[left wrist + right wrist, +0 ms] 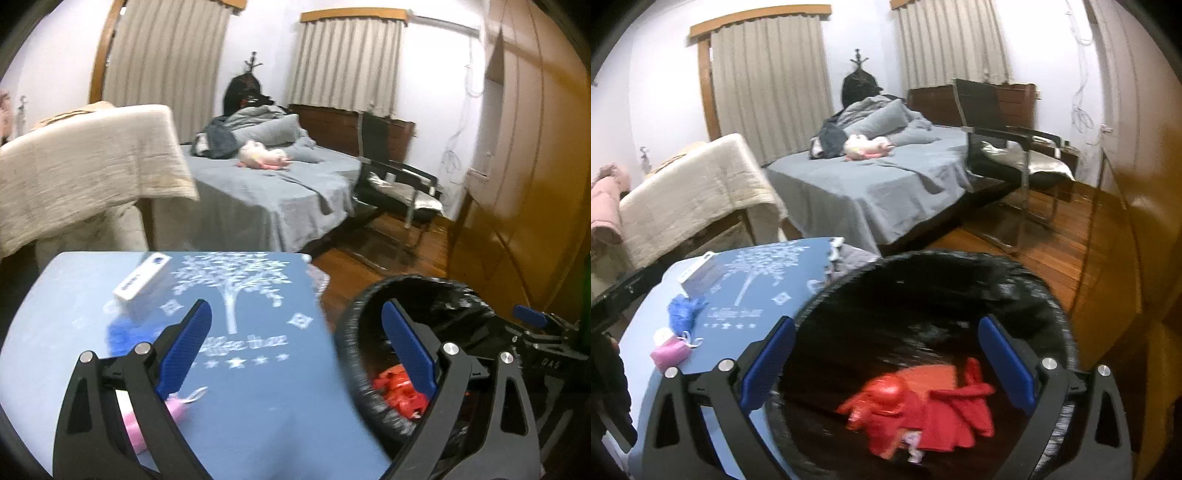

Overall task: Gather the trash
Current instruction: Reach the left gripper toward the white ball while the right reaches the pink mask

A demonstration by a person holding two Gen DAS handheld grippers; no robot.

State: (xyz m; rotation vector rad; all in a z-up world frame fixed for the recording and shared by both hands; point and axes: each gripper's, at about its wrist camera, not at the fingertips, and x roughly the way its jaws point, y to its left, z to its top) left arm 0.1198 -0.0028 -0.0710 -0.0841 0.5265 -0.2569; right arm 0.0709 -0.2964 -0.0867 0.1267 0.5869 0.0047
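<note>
A black-lined trash bin [960, 288] stands right of a blue table [258, 387]; it also shows in the left wrist view [354, 332]. Red trash [916, 410] lies inside the bin. My right gripper [886, 354] is open and empty, directly above the bin. On the table lie a pink packet [670, 352], a crumpled blue piece [683, 310] and a white box [142, 282]. My left gripper [297, 339] is open and empty over the table's right edge, with the pink packet [129, 424] behind its left finger.
A bed [879, 177] with grey sheets stands behind the table. A black chair [1008, 147] stands right of the bed. A cream-covered piece of furniture [85, 166] is at the left. A wooden wardrobe [524, 166] lines the right side. The floor is wood.
</note>
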